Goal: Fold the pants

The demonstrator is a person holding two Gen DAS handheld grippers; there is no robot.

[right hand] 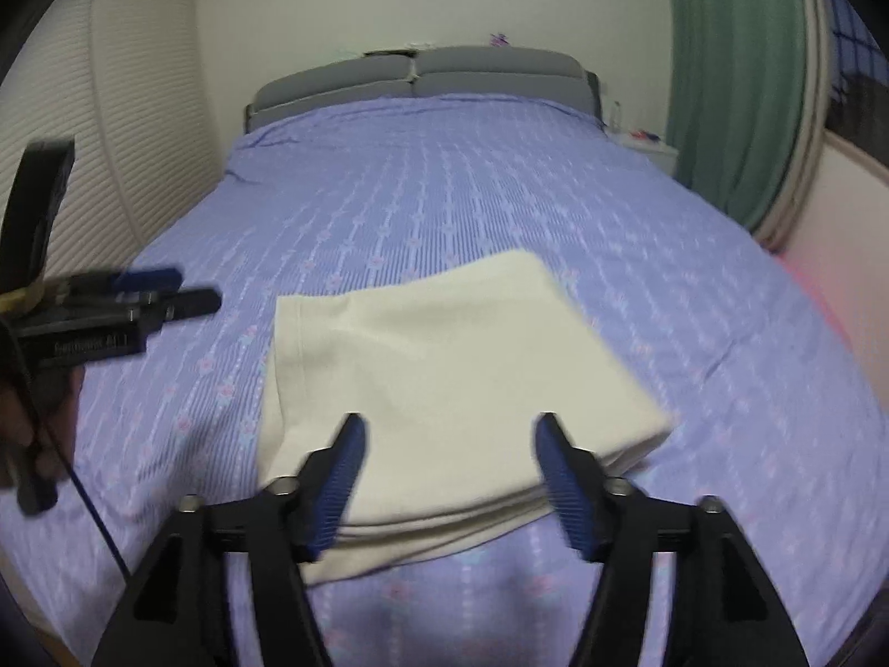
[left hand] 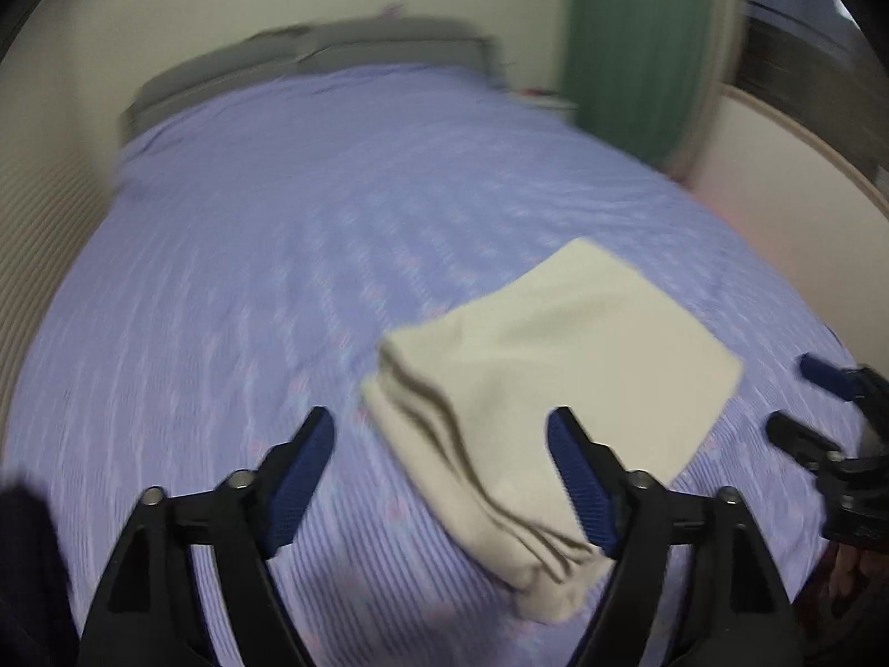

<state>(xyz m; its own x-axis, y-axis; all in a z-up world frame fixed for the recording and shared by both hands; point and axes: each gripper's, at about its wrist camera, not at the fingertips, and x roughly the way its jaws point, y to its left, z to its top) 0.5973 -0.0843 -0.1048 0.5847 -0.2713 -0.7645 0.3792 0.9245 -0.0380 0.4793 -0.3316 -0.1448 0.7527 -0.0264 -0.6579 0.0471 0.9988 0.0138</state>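
Cream pants [right hand: 444, 367] folded into layered rectangle on bed [right hand: 444, 194], both hand-held grippers spread apart, empty

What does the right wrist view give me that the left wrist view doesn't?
Only the right wrist view shows the white nightstand beside the bed, sharply, and the left gripper from the side, with the hand holding it.

Only the left wrist view shows the pants' stacked fold edges end-on, and the right gripper open at its right edge.

Both show the folded cream pants lying on the purple bedspread, the grey headboard, the green curtain, and open, empty jaws.
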